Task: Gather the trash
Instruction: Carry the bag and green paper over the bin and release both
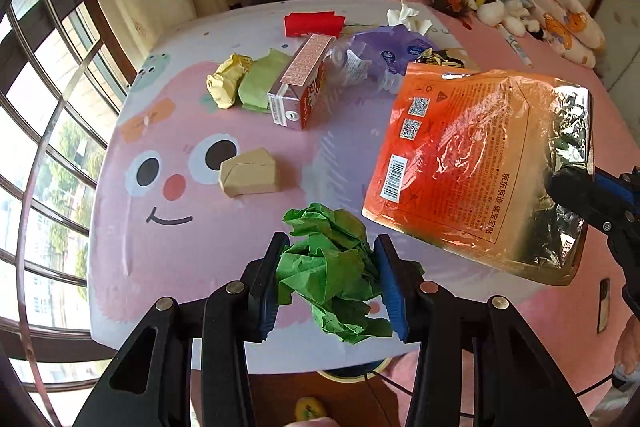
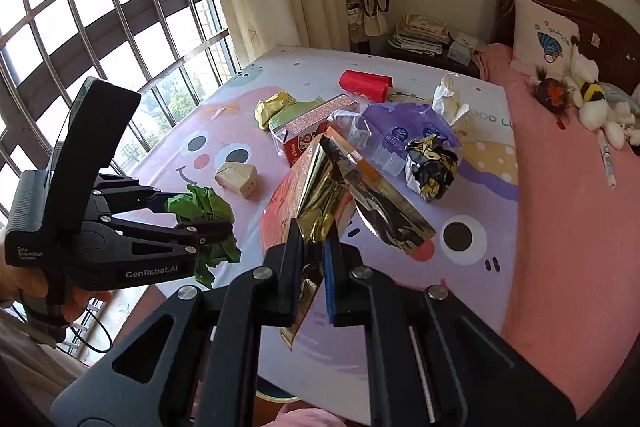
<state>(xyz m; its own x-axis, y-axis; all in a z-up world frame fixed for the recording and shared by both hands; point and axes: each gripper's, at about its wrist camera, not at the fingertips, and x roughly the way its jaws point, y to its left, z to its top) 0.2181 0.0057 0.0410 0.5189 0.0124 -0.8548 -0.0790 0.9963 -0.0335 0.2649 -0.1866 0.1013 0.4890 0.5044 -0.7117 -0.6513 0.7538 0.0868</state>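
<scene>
Because your right gripper (image 2: 310, 247) pinches the orange foil pouch (image 1: 472, 167) by its open end, the bag hangs off the table (image 1: 132, 235) with its mouth up, ready to take trash. Your left gripper (image 1: 328, 267) is clamped on the crumpled green paper (image 1: 332, 267), lifted just beside the pouch; other scraps, like the milk carton (image 1: 298, 91), lie on the table.

Bright daylight through the barred window (image 1: 48, 131) left of the jaws, panes blown out white. Soft, faint shadows on the table (image 1: 160, 247) ahead. Sharp glare on the foil bag (image 1: 476, 167) right of the jaws, mirrored glints in the right wrist view. Strong fisheye bending at the edges, dark vignetted corners. Crisp focus throughout, no motion blur.
</scene>
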